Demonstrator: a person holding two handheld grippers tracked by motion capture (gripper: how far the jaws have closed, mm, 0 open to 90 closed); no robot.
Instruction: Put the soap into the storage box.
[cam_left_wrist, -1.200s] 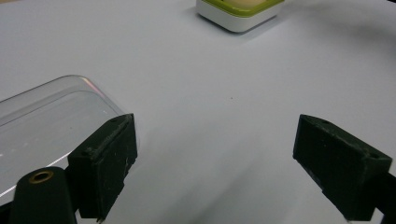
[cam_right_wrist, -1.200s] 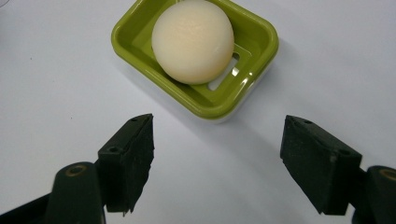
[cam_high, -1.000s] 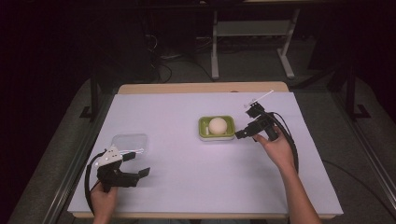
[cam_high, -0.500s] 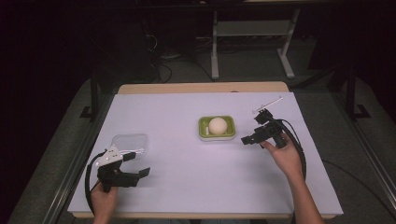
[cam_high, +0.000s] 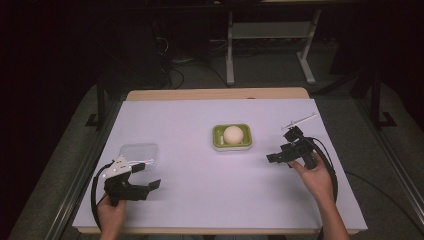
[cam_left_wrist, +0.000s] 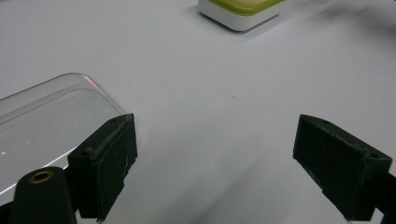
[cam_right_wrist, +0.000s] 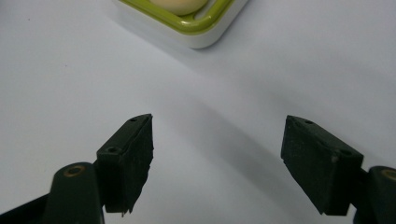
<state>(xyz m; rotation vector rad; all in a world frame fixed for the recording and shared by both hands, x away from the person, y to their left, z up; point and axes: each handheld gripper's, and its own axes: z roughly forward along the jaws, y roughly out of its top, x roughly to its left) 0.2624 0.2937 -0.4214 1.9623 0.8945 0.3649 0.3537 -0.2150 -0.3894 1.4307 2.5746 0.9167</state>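
Soap dish (cam_high: 232, 137), green-rimmed with a pale round bar in it, sits just past the middle of the white table (cam_high: 200, 200). Right gripper (cam_high: 276, 158) hovers at its 4 o'clock, well apart, jaws spread wide and grasping nothing. Left gripper (cam_high: 150, 176) sits near the table's 7 o'clock corner, jaws likewise released, one jaw just beside a clear plastic lid (cam_high: 139, 152) lying flat. A wooden edge (cam_high: 215, 94) runs along the far side at 12 o'clock. Beyond it the room is dark, with grey floor (cam_high: 270, 70), cables and a white metal stand (cam_high: 270, 35).
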